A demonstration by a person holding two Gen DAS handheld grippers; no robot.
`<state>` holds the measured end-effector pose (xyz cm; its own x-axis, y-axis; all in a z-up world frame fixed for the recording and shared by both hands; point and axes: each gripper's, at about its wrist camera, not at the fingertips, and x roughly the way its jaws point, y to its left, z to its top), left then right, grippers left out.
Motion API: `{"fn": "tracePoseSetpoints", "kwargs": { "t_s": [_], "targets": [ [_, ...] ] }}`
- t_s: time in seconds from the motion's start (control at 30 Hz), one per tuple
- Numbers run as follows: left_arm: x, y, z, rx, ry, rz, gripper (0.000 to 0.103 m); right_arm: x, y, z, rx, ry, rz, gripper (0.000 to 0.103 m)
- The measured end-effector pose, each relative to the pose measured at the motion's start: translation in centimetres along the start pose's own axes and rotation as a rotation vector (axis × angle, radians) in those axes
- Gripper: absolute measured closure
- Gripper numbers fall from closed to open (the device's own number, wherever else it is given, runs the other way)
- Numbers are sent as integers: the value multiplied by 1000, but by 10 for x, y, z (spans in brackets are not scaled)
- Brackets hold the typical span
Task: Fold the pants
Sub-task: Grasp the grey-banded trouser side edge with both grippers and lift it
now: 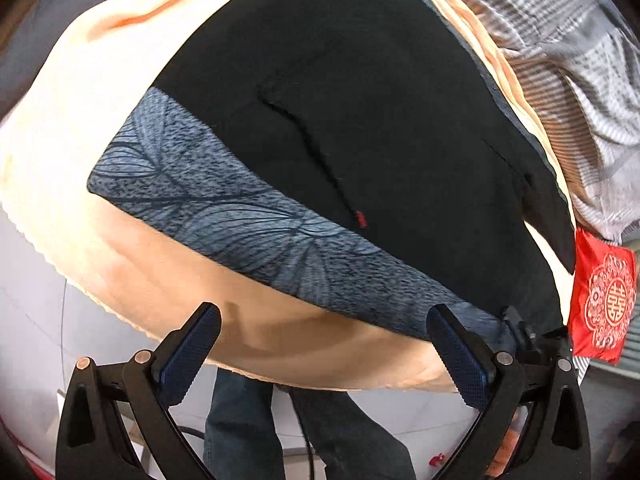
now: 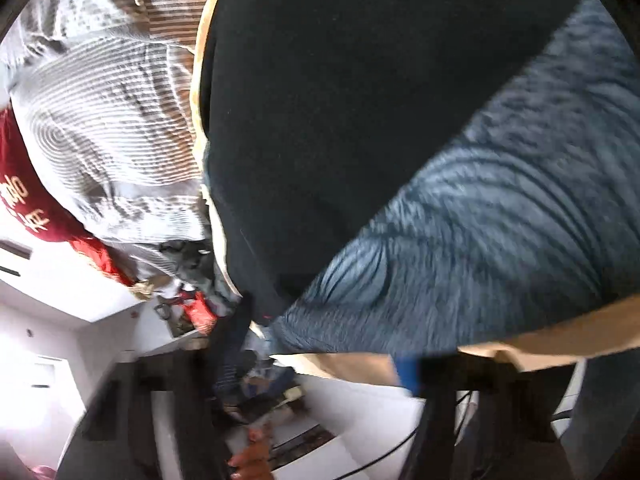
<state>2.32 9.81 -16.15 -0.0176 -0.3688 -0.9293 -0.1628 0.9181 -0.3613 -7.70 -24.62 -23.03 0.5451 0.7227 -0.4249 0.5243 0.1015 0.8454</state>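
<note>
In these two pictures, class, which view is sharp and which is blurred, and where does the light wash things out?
Left wrist view: sharp; the patterned waistband of the black pants and the left gripper show crisp texture, with fisheye bending at the edges. Right wrist view: motion-smeared; the right gripper is a dark streak, and the white room at lower left is overexposed.

You can read one sign clearly: a white double-happiness character (囍) set in a round ornament on the red cloth (image 1: 604, 300) at the right edge of your left wrist view. In your right wrist view, gold characters stand on the dark red fabric (image 2: 28, 204), but blur leaves them unreadable. The small red tag (image 1: 361, 219) on the black pants (image 1: 360, 120) is too tiny to read.
</note>
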Motion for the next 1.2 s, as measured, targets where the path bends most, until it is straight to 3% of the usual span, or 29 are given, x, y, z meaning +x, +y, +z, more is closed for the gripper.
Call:
{"fn": "tracePoseSetpoints", "kwargs": {
  "t_s": [0.03,0.13,0.33,0.47,0.5,0.53,0.6,0.7,0.93,1.07,1.2],
  "targets": [
    [0,1,0,-4,-5,3,0,0,2,2,19,14,20,80],
    [-3,3,3,-38,-12,-41,0,-5,22,0,-4,26,75,89],
    [0,9,12,-136,-6,-174,0,-18,60,-3,-49,58,132,90],
    [4,14,27,-190,-31,-170,0,-19,74,-4,-89,84,98,90],
    [4,17,29,-201,-39,-170,3,-19,76,-3,-97,91,82,90],
    [0,20,33,-216,-57,-165,21,-20,78,-3,-104,97,57,90],
    [-6,21,41,-217,-72,-161,46,-15,85,-1,-100,98,30,91],
    [-20,21,48,-207,-93,-181,72,-18,78,4,-97,90,13,93],
    [-67,-17,72,-78,-157,-151,79,-22,124,29,-169,81,19,95],
    [-90,-55,113,-44,-235,-175,79,-19,165,72,-245,102,24,95],
    [-87,-100,168,-8,-292,-140,79,-6,195,122,-277,130,8,95]
  ]
}}
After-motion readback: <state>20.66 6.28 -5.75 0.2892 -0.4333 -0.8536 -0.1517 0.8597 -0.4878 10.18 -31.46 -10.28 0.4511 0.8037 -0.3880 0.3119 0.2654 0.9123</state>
